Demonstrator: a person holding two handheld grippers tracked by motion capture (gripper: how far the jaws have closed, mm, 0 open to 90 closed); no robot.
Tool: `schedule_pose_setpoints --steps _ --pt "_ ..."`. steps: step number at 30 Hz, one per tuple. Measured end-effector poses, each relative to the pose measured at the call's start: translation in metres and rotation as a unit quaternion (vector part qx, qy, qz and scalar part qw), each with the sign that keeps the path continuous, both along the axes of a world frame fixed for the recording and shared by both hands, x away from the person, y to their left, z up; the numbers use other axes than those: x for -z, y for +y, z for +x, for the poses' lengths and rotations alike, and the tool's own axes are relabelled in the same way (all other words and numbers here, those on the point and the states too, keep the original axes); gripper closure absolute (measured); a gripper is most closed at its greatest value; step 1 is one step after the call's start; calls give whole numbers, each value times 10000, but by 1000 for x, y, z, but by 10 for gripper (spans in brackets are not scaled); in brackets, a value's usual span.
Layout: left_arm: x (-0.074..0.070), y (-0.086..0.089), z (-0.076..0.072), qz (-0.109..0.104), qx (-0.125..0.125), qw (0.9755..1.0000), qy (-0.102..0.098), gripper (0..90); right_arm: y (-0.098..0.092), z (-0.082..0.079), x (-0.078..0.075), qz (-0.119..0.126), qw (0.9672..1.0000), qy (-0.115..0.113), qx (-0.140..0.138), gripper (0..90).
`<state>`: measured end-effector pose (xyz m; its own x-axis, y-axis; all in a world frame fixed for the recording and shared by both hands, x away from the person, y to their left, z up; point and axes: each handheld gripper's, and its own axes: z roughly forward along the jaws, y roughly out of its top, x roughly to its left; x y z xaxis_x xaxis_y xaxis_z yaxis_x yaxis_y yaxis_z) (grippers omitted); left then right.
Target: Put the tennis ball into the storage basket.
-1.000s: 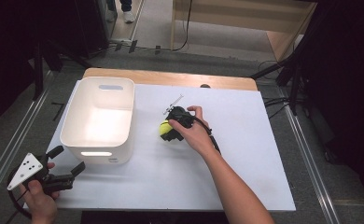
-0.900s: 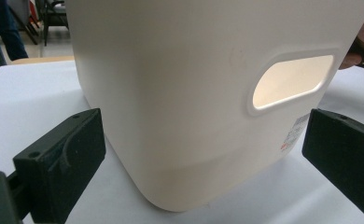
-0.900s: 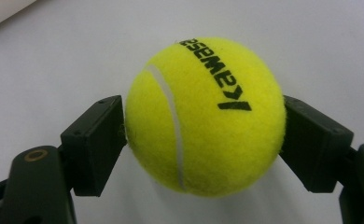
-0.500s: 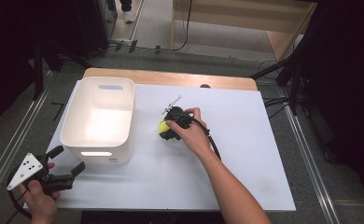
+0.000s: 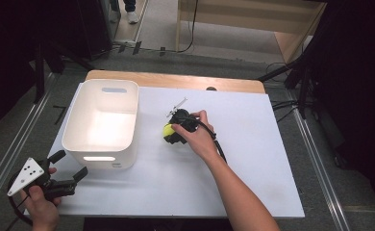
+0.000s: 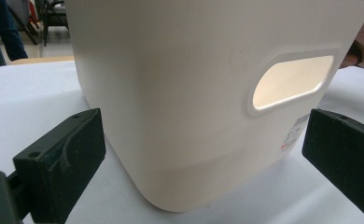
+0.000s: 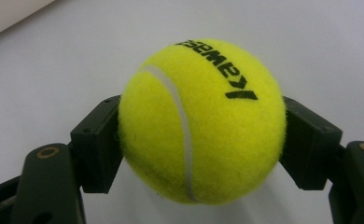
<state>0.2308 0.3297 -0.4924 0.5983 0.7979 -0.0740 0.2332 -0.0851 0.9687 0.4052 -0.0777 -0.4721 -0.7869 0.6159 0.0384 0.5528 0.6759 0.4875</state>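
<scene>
A yellow tennis ball (image 5: 168,129) rests on the white table sheet (image 5: 253,144), just right of a white plastic bin (image 5: 113,162). My right gripper (image 5: 171,134) has just been closing on the ball. In the right gripper view its two black pads (image 7: 98,144) press the ball (image 7: 201,121) from both sides. At the table's near left corner my left gripper (image 5: 71,163) stands open, pointing at the bin's near wall. In the left gripper view the bin (image 6: 180,84) and its handle slot (image 6: 292,81) stand between and beyond the wide jaws, untouched.
A bare wooden strip (image 5: 176,81) runs along the table's far edge. Metal rails (image 5: 12,149) flank the table on both sides. Right of the ball and hand, the white sheet is bare.
The right gripper's jaws have drawn in onto the tennis ball. Neither hand has shifted, and the bin stays where it was.
</scene>
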Motion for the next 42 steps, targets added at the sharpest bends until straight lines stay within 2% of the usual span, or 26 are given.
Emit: schedule_pose_setpoints --steps 35,42 --pt "0 0 0 2 7 10000 2 0 -2 -1 -19 62 9997 130 -209 233" --pt "0 0 0 8 9 10000 4 0 -3 0 -22 95 9993 107 -348 232"
